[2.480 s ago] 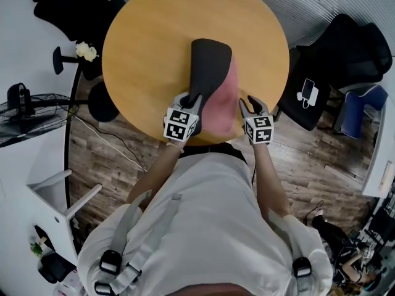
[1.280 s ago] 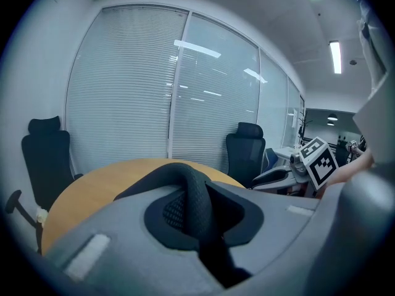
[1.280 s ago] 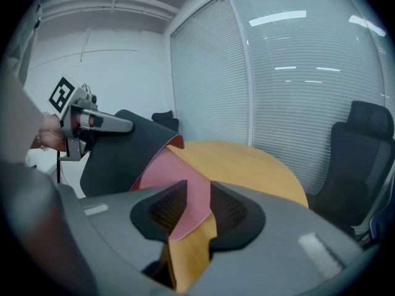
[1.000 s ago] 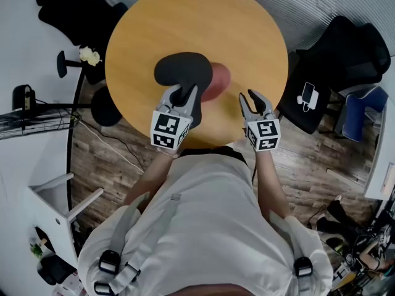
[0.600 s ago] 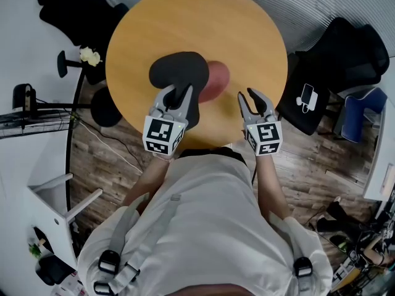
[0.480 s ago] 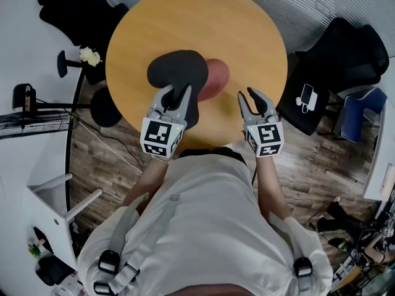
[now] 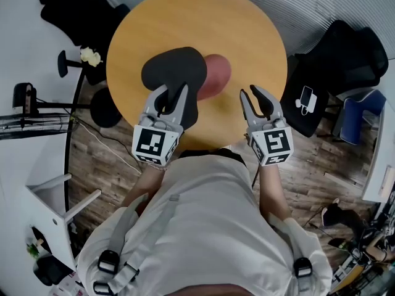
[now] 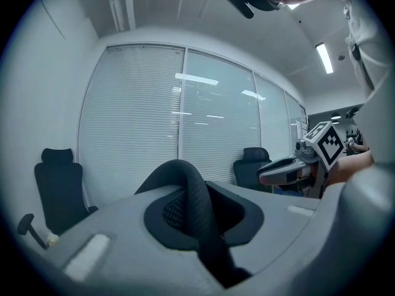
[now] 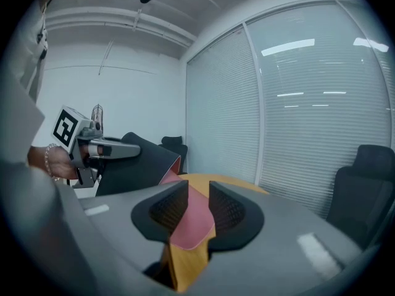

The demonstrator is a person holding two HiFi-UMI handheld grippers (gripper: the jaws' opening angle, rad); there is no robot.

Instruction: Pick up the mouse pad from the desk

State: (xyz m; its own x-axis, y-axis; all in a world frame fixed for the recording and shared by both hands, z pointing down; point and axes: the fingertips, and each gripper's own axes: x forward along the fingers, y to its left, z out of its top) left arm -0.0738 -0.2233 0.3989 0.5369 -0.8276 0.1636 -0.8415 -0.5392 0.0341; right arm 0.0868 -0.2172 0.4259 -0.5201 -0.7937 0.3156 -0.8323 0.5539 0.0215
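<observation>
The mouse pad (image 7: 174, 71), black underneath and pink on top, hangs folded over the round wooden table (image 7: 185, 17). My left gripper (image 7: 170, 95) is shut on its near black edge, and in the left gripper view that edge (image 8: 192, 193) is pinched between the pads. My right gripper (image 7: 252, 94) hovers to the right of the pad, apart from it. Its jaws are closing and nothing is between them. In the right gripper view the pink face (image 9: 192, 222) shows beyond the gap of my right gripper (image 9: 199, 205), over the table (image 9: 231, 181).
A black office chair (image 7: 336, 54) with a white device (image 7: 307, 94) on its seat stands right of the table. Another dark chair (image 7: 74, 8) is at the upper left. A fan (image 7: 24, 100) and cables lie on the wooden floor to the left.
Both grippers have risen toward the head camera. The pad has come up with the left gripper and curled, its pink side now peeking out at the right.
</observation>
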